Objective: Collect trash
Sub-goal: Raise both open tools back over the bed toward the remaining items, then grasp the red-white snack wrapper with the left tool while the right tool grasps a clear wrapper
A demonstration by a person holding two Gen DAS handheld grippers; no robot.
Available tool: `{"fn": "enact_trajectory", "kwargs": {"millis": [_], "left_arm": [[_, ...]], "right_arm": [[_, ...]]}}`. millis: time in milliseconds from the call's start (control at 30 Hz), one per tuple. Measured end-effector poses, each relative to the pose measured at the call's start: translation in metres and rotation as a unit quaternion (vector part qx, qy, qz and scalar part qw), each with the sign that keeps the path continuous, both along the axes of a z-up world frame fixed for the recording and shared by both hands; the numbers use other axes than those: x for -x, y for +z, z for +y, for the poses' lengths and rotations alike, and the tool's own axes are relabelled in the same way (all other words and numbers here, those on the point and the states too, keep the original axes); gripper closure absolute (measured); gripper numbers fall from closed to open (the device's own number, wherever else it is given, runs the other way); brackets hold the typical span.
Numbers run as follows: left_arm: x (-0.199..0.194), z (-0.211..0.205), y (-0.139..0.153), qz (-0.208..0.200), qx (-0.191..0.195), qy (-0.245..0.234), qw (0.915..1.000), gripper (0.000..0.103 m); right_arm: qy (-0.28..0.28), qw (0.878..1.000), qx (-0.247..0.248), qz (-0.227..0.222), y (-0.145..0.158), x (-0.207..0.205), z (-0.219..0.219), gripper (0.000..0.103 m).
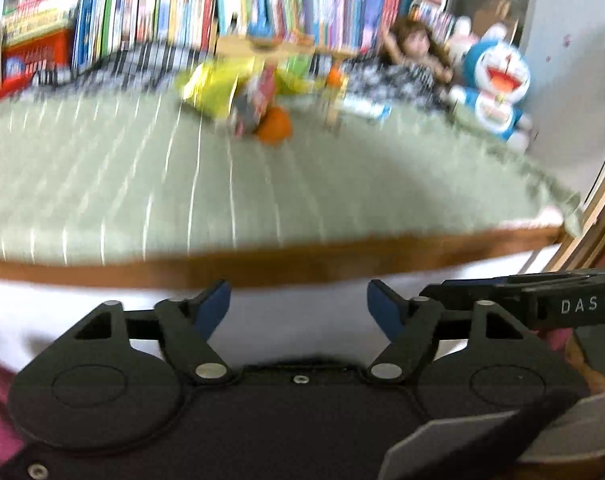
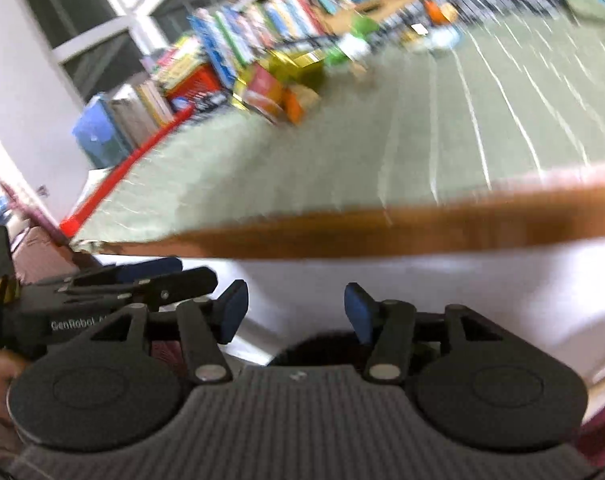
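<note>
Both views are motion-blurred. A pile of trash lies far back on the green striped mat (image 1: 142, 184): a yellow wrapper (image 1: 214, 84), a red-and-white packet (image 1: 258, 96) and an orange round thing (image 1: 274, 128). In the right wrist view the same pile appears as a yellow and red wrapper heap (image 2: 278, 84). My left gripper (image 1: 298, 308) is open and empty, below the mat's brown front edge. My right gripper (image 2: 294, 312) is also open and empty, short of that edge. Each gripper shows at the side of the other's view.
Rows of books (image 1: 174, 12) line the back of the mat. A doll (image 1: 414, 52) and a blue cat plush (image 1: 498, 84) sit at the back right. A small wooden stand (image 1: 330, 92) and a white-blue packet (image 1: 366, 106) lie near the pile. A red bar (image 2: 134, 156) edges the mat's left side.
</note>
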State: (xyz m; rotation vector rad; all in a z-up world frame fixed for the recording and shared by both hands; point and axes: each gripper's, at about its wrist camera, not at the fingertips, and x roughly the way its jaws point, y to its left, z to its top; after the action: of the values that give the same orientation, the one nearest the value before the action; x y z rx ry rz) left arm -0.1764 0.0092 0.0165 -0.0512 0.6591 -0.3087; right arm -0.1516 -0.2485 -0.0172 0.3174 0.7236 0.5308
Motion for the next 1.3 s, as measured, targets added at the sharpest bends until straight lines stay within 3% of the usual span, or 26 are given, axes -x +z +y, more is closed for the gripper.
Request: {"fn": "enact_trajectory", "kwargs": {"millis": [167,400,467,500,567,600,967,1267,1300], "left_arm": [[-0.015,-0.001,0.031,-0.058,-0.015,0.008,0.9982,0.021],[-0.068,0.010,0.050,-0.080,0.018,0.046,0.9956,0.020],[-0.083,0.010,0.051,-0.088,0.022,0.050,0.9946,0.026],[-0.090,0.007,0.050,-0.094,0.022,0.045,0.9943,0.037],[-0.106,0.001,0.048,-0.096,0.012,0.039,0.9946,0.054],[-0.114,-0.002,0.046,-0.095,0.007,0.041,0.9947,0.056],[-0.175,-0.027,0.025,-0.116,-0.054,0.042,0.9909,0.055],[-0.195,-0.033,0.013,-0.109,-0.057,0.027,0.9920,0.069],[-0.194,-0.033,0.013,-0.109,-0.056,0.026,0.9921,0.076]], "right_arm": [[0.003,0.998,0.032,-0.048,0.032,-0.014,-0.001,0.031],[-0.033,0.991,0.081,-0.099,0.051,-0.046,-0.006,0.031],[-0.041,0.989,0.092,-0.106,0.051,-0.060,-0.007,0.031],[-0.044,0.989,0.096,-0.108,0.052,-0.068,-0.006,0.031],[-0.048,0.988,0.103,-0.107,0.052,-0.084,-0.004,0.031],[-0.048,0.988,0.105,-0.105,0.050,-0.091,-0.002,0.031],[-0.065,0.987,0.127,-0.078,0.037,-0.178,0.020,0.031],[-0.048,0.985,0.156,-0.055,0.024,-0.224,0.045,0.032],[-0.047,0.985,0.158,-0.052,0.023,-0.227,0.047,0.042]]}}
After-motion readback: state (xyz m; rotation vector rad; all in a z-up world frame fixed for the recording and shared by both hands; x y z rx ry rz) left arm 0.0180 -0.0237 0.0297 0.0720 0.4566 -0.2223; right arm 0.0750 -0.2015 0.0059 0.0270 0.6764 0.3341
